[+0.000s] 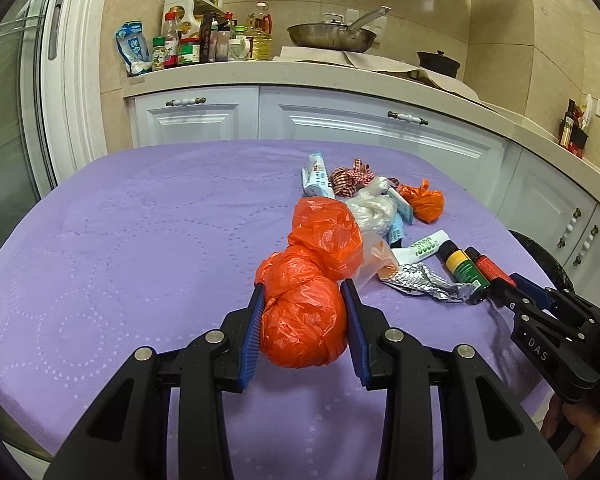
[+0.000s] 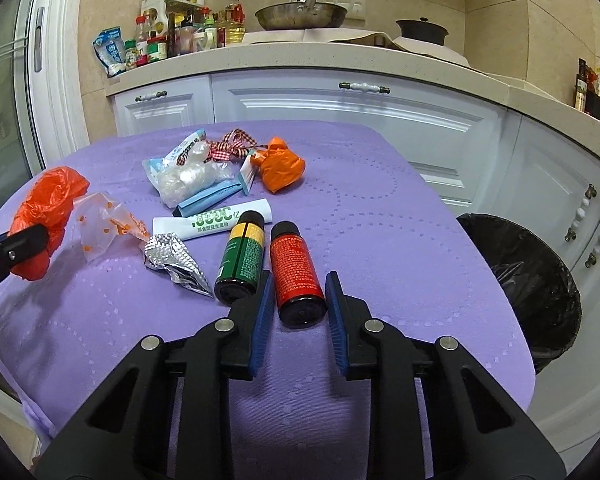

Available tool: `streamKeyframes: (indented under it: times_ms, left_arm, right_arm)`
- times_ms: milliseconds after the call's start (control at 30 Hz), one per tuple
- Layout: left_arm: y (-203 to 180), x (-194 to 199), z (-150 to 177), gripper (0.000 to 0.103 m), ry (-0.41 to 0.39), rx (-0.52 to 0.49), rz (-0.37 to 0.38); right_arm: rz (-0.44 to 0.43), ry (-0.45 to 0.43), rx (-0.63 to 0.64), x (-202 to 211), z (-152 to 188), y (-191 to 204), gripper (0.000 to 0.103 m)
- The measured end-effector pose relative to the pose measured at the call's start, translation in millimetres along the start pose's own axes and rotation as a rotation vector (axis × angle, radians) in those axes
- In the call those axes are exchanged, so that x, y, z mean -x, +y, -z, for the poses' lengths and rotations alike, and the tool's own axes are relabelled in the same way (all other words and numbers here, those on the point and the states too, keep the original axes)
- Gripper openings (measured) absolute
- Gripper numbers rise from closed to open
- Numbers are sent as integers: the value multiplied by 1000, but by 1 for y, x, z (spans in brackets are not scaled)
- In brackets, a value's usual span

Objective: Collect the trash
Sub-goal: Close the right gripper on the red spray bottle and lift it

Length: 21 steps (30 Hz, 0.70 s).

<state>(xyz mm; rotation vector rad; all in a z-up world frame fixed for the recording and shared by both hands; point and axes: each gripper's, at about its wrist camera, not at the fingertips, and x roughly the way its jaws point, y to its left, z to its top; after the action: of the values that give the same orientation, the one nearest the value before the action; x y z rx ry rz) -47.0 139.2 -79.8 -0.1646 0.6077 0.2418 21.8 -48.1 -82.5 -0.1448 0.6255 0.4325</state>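
Observation:
In the left wrist view my left gripper (image 1: 303,286) is shut on a crumpled orange plastic bag (image 1: 300,320), its blue pads pressed into both sides just above the purple tablecloth (image 1: 140,240). The bag's upper lump (image 1: 328,236) bulges past the fingertips. My right gripper (image 2: 300,276) is closed around a small red-labelled bottle (image 2: 296,264) that lies on the cloth with its base toward the camera, the pads against its sides. A green and yellow bottle (image 2: 242,256) lies right beside it on the left. The right gripper (image 1: 500,284) also shows at the left view's right edge.
Other trash lies on the cloth: a foil wrapper (image 2: 172,256), a white tube (image 2: 220,220), a clear dotted bag (image 2: 100,220), a small orange bag (image 2: 280,168), a clear plastic wad (image 2: 192,178). A black-lined bin (image 2: 540,280) stands off the table's right edge. White cabinets are behind.

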Motion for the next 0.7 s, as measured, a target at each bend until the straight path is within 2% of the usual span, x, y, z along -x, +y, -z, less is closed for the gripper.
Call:
streamKeyframes:
  times_ms: [467,700]
  left_arm:
    - [-7,17,-8,38,-48,15,-2]
    - [-35,20,-19,38,-75,-25,68]
  right_arm:
    - [6,-49,-49,18,-5,-19,25]
    - [36,-83,-71,33,-8,-35,24]
